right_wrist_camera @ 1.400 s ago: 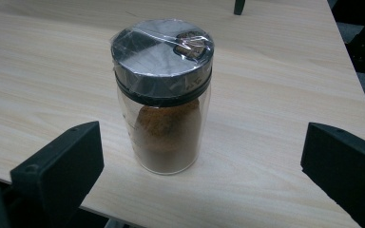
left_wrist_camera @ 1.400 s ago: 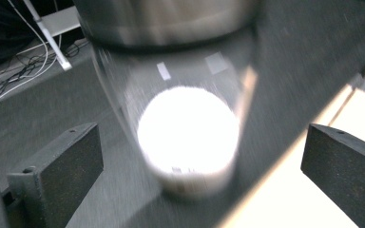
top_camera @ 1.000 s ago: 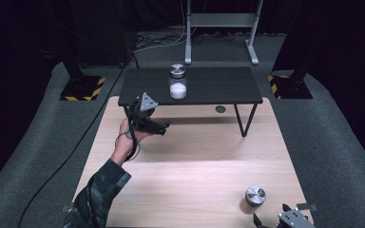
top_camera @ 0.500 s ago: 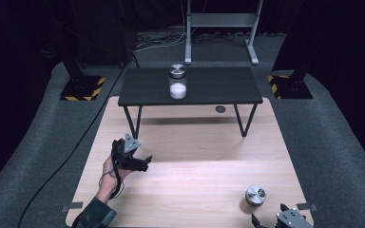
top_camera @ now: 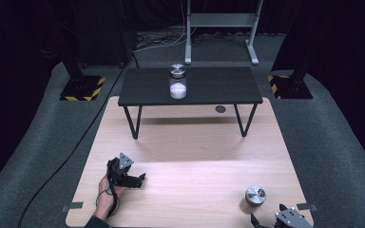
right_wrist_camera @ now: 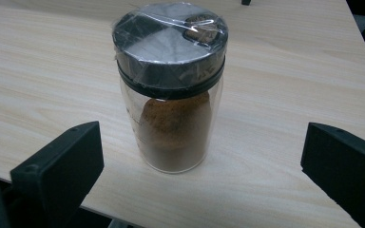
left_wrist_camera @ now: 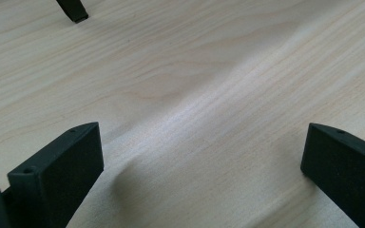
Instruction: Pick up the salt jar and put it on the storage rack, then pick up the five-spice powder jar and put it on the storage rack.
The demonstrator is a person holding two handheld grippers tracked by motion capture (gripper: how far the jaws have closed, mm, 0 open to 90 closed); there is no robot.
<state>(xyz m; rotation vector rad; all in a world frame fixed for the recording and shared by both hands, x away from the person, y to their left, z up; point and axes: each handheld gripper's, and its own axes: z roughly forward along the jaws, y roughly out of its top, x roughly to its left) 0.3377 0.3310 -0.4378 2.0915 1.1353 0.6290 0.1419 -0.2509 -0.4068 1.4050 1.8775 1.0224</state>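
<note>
We see brown spice jar (right_wrist_camera: 171,90) upright on wooden table (top_camera: 195,142), near corner, straight ahead of right gripper (right_wrist_camera: 202,175), jaws wide apart, jar between them but untouched. Left gripper (top_camera: 140,179) well apart, jaws apart, empty. Since earlier frames, left hand (top_camera: 108,197) has dropped from raised to tabletop.

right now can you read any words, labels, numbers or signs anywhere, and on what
None can be read.
Spice jar with brown powder: faint pale marks on the glass, too blurred to read; the lid under plastic film bears no text.
Jar with white powder: too small to tell.
Yellow-black hazard stripes on the stand bases: a pattern, no words.
</note>
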